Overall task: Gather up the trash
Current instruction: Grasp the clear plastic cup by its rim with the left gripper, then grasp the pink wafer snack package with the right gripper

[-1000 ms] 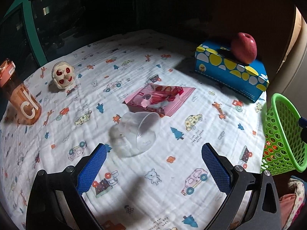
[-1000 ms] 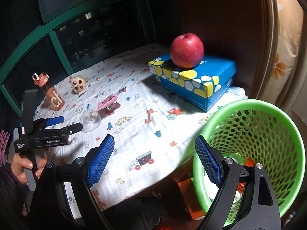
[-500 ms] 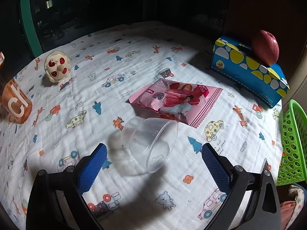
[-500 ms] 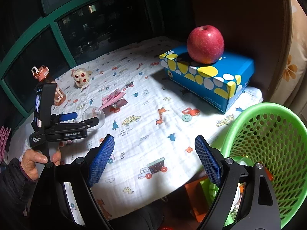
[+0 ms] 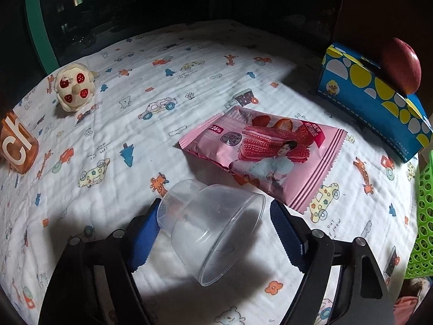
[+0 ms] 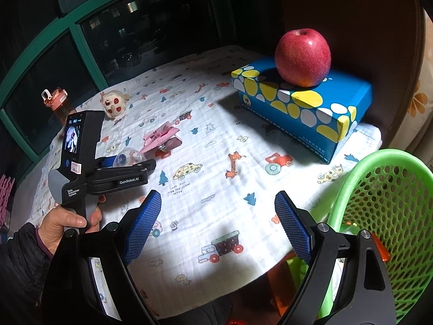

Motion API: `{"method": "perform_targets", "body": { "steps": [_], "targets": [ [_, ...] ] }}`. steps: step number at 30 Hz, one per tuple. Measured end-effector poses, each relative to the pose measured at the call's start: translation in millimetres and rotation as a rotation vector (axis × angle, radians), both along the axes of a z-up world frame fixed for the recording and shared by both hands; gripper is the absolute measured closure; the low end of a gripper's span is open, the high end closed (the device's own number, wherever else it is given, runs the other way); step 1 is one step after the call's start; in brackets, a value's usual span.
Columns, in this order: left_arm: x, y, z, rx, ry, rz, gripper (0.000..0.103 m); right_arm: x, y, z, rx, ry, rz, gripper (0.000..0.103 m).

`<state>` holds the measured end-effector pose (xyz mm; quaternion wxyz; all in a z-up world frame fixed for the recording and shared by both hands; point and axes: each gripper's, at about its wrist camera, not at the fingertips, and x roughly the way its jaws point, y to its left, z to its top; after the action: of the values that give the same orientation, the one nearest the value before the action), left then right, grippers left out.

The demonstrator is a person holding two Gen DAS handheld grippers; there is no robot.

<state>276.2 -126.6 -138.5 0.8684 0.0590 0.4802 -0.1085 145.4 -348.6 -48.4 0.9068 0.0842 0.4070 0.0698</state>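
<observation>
Closer now than a second ago, the clear plastic cup fills the lower middle of the left wrist view, lying on its side with its rim toward 5 o'clock, on the printed tablecloth. Earlier it lay well ahead of the blue pads; now it sits between them, because the left gripper has come down and forward over it. Its jaws are closing around the cup: the left pad is at the cup's narrow base, perhaps touching, while the right pad stands just clear of the rim, so nothing is grasped yet.

At 1 o'clock from the cup, almost touching it, lies the pink snack wrapper, the other likely piece of trash. Further out at 2 o'clock, the blue tissue box carries a red apple.

Off the table edge at 3 o'clock waits the green basket, already holding some items. Beside it the right gripper hovers released and empty.

My judgement: the cup grasp is about to complete, then comes the carry to the basket.
</observation>
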Motion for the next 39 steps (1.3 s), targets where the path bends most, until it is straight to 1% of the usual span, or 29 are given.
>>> {"method": "perform_targets", "body": {
  "steps": [2, 4, 6, 11, 15, 21, 25, 27, 30, 33, 36, 39],
  "targets": [
    [1, 2, -2, -0.009, 0.002, 0.0, 0.035, 3, 2, -1, -0.001, 0.003, 0.005, 0.018],
    [-2, 5, 0, -0.019, -0.004, -0.003, 0.035, 6, 5, -2, -0.007, 0.005, 0.013, 0.018],
    [-5, 8, 3, -0.012, -0.019, -0.005, 0.035, 10, 8, -3, -0.009, 0.007, 0.024, 0.018],
    [-12, 23, 14, -0.019, -0.028, 0.007, 0.035, 23, 21, -2, -0.027, 0.004, 0.065, 0.018],
    [-18, 42, 26, -0.014, -0.043, 0.028, 0.035, 42, 35, 0, -0.03, 0.008, 0.115, 0.018],
    [-24, 76, 43, -0.027, -0.061, 0.079, 0.035, 78, 69, 5, -0.061, 0.018, 0.219, 0.018],
    [-27, 94, 50, -0.033, -0.073, 0.106, 0.035, 108, 96, 3, -0.122, 0.029, 0.288, 0.018],
    [-28, 102, 51, -0.036, -0.075, 0.119, 0.035, 120, 106, 0, -0.135, 0.041, 0.317, 0.018],
    [-30, 112, 51, -0.046, -0.073, 0.138, 0.035, 139, 123, -7, -0.162, 0.072, 0.356, 0.018],
    [-30, 119, 50, -0.057, -0.067, 0.152, 0.035, 152, 139, -19, -0.213, 0.098, 0.392, 0.018],
    [-30, 124, 50, -0.067, -0.065, 0.161, 0.035, 163, 151, -31, -0.27, 0.123, 0.408, 0.018],
    [-31, 128, 49, -0.073, -0.064, 0.166, 0.035, 172, 155, -41, -0.304, 0.147, 0.41, 0.018]
  ]
}}
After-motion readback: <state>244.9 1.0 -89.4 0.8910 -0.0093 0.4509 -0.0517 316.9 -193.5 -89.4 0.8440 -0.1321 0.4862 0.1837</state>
